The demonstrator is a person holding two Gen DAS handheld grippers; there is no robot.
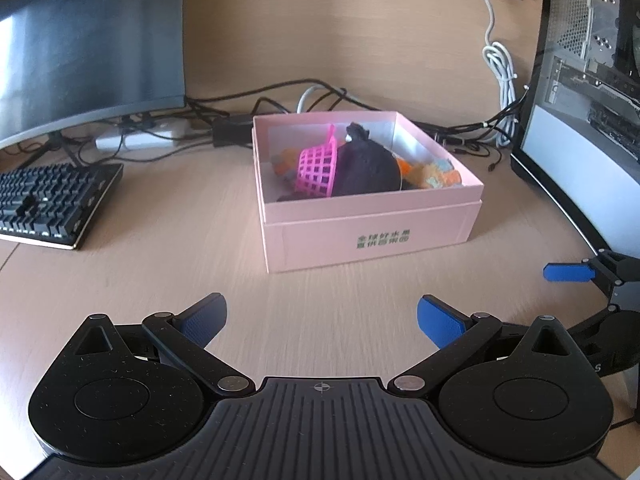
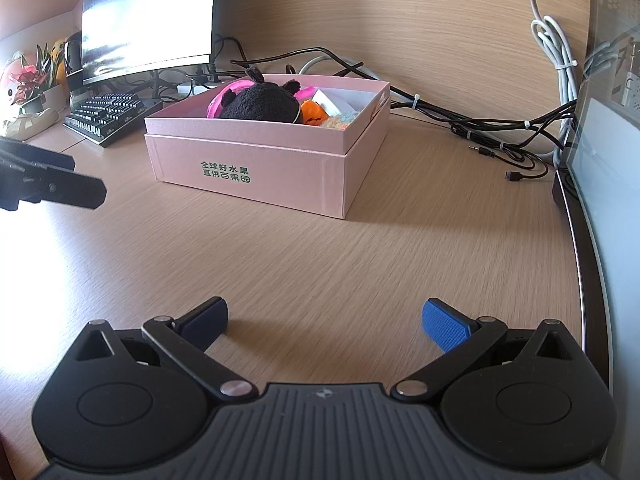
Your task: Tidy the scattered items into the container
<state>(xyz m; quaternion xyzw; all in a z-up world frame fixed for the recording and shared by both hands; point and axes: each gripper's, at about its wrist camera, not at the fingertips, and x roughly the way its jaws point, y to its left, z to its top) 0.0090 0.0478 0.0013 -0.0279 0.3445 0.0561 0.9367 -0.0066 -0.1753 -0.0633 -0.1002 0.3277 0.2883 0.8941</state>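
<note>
- The pink box (image 1: 372, 236) sits near the middle of the tabletop (image 1: 168, 280), open at the top, green print on its near wall.
- Inside it lie a black plush (image 1: 362, 168), a pink basket (image 1: 316, 172) leaning against the plush, and orange and teal soft pieces (image 1: 436, 174) toward the right wall; a white item (image 2: 326, 104) shows in the right wrist view.
- No loose item shows on the tabletop around the box.
- The left tool (image 1: 322, 320) is spread wide, nothing between its blue pads (image 1: 440, 322); it hovers over bare tabletop, the box straight ahead and apart from it.
- The right tool (image 2: 324, 322) is likewise wide open and empty, with the box ahead and to its left, well apart.
- Each tool shows at the edge of the other's view, side by side in front of the box.
- Bare tabletop lies between tools and box.
- Bounds: a keyboard (image 1: 48, 204) and monitor (image 1: 88, 40) to the left, cables (image 1: 320, 96) behind the box, a computer case (image 1: 592, 92) at right.
</note>
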